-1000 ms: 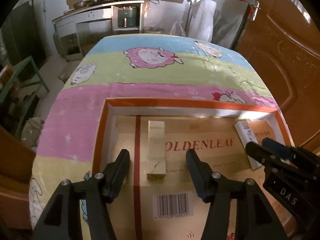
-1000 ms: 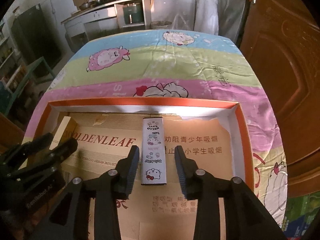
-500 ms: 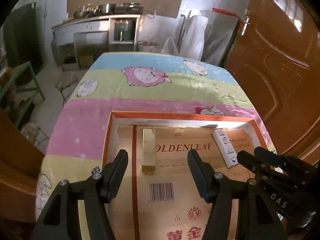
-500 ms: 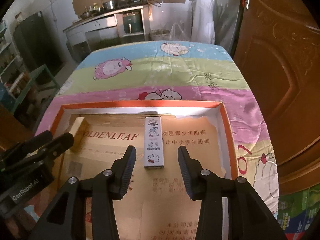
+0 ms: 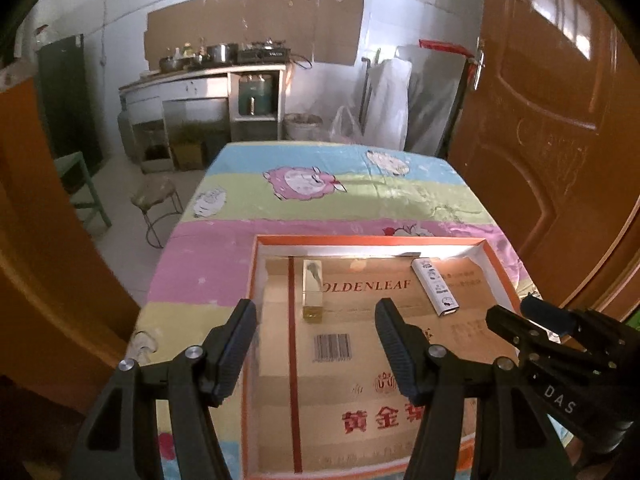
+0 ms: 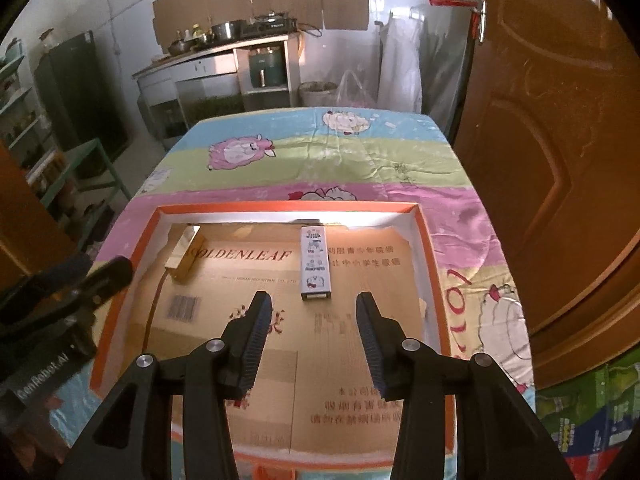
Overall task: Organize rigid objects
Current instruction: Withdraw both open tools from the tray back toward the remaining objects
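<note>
Boxes: gold box (image 5: pixel 312 294) and white box (image 5: pixel 436 288) are lying near the tray's (image 5: pixel 251 280) far edge; you're backing both empty, open claws (image 5: pixel 314 346) (image 6: pixel 310 334) away.

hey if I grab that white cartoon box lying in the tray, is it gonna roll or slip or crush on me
The white cartoon box lies flat on a long face in the orange tray, so it probably won't roll or tip. It looks like thin printed card, likely light and crushable under a hard squeeze. Its smooth print might slip a little.
</note>
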`<state>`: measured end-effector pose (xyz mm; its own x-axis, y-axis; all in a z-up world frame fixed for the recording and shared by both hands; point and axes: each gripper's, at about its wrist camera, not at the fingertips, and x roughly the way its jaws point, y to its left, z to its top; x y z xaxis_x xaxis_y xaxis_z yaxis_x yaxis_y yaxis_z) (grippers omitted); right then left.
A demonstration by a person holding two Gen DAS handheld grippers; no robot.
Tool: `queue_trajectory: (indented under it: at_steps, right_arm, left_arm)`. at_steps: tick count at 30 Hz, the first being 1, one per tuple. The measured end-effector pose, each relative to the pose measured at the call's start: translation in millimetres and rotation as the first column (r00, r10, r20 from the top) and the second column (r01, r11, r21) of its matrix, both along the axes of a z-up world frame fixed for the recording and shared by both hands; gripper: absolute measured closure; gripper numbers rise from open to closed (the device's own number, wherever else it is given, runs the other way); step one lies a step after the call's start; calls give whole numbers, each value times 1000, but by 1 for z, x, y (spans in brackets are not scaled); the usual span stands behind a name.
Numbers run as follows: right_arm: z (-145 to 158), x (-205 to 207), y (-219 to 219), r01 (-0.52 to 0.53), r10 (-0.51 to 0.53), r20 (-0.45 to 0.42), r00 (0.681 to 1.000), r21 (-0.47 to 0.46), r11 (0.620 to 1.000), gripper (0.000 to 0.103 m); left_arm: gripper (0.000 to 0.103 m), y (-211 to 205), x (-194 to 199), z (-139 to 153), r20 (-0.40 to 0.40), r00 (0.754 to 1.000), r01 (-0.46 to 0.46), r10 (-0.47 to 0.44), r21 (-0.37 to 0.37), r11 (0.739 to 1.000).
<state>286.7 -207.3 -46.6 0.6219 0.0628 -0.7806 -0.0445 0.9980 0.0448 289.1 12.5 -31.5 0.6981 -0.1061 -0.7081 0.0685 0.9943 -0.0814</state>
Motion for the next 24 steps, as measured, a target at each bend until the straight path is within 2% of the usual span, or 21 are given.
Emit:
queue_trajectory:
  at_steps: [13,24]
  right_arm:
    - [23,-61,5,-7,8,70,998,-22,1000,57]
    - [37,-118,9,-16,18,133,991,-19,1000,57]
  left_arm:
    - [42,2,-63,32,132,991,-10,2,54,998]
    - [42,-6,-118,45,196,981,-20,1,95,995]
